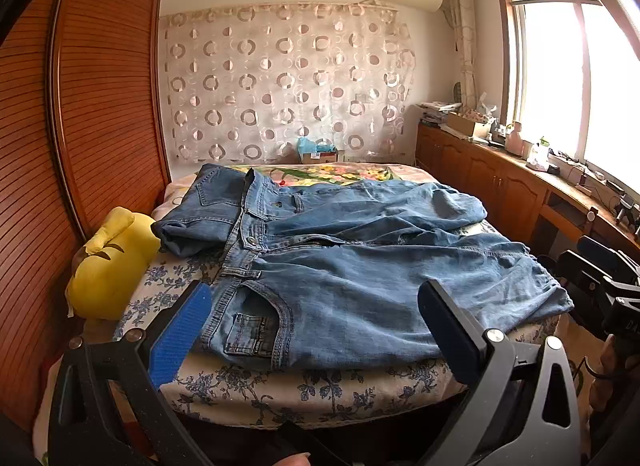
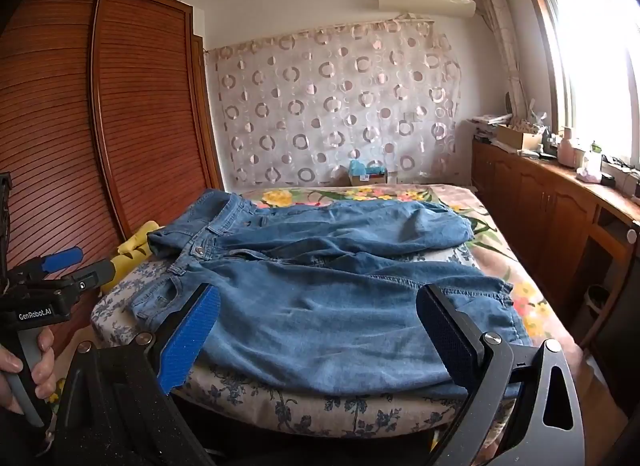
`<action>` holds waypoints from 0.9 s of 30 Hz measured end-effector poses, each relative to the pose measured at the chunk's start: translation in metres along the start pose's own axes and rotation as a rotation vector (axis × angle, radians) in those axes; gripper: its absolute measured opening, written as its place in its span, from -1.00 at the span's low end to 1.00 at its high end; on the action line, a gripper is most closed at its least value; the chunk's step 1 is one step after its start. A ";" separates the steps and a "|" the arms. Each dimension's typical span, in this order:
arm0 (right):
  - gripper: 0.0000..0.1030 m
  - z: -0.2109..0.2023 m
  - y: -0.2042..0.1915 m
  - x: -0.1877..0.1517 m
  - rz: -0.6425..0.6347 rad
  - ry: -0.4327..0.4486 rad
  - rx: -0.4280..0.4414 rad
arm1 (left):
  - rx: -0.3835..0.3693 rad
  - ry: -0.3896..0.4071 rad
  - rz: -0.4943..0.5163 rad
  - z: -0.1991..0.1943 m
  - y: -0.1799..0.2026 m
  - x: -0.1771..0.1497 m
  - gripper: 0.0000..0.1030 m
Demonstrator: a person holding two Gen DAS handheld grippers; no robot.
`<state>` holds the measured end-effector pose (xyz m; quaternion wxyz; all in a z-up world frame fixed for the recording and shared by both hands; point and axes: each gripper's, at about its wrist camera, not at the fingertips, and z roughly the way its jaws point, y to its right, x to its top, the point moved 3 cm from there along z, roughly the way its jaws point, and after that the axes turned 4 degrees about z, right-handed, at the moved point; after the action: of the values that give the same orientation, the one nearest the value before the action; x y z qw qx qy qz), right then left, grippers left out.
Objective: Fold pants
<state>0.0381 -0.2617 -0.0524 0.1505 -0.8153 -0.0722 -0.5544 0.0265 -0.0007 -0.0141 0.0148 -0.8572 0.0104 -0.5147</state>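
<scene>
A pair of blue jeans (image 1: pixel 360 266) lies spread across the bed, waistband to the left and legs running right. The far leg is bunched and its top part is flipped over at the left. The jeans show in the right wrist view (image 2: pixel 320 298) too. My left gripper (image 1: pixel 316 330) is open and empty, held just before the bed's near edge by the front pocket. My right gripper (image 2: pixel 320 338) is open and empty, held before the near leg. The left gripper's body (image 2: pixel 48 286) shows at the left of the right wrist view.
The bed (image 1: pixel 320 390) has a blue floral sheet. A yellow plush toy (image 1: pixel 112 266) lies at its left side by the wooden wardrobe (image 1: pixel 80 125). A wooden cabinet (image 1: pixel 500 177) with clutter runs along the window on the right. A box (image 1: pixel 320 151) stands behind the bed.
</scene>
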 end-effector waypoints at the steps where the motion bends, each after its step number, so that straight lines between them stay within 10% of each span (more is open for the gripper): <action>1: 0.92 0.000 0.000 -0.001 0.000 0.000 0.000 | -0.001 0.000 0.000 0.000 0.000 0.000 1.00; 27: 0.92 -0.004 -0.001 0.002 -0.003 -0.002 0.002 | 0.000 0.000 0.001 -0.005 0.005 0.003 1.00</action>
<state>0.0349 -0.2626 -0.0488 0.1503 -0.8158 -0.0738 -0.5536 0.0238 -0.0055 -0.0095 0.0152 -0.8572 0.0109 -0.5146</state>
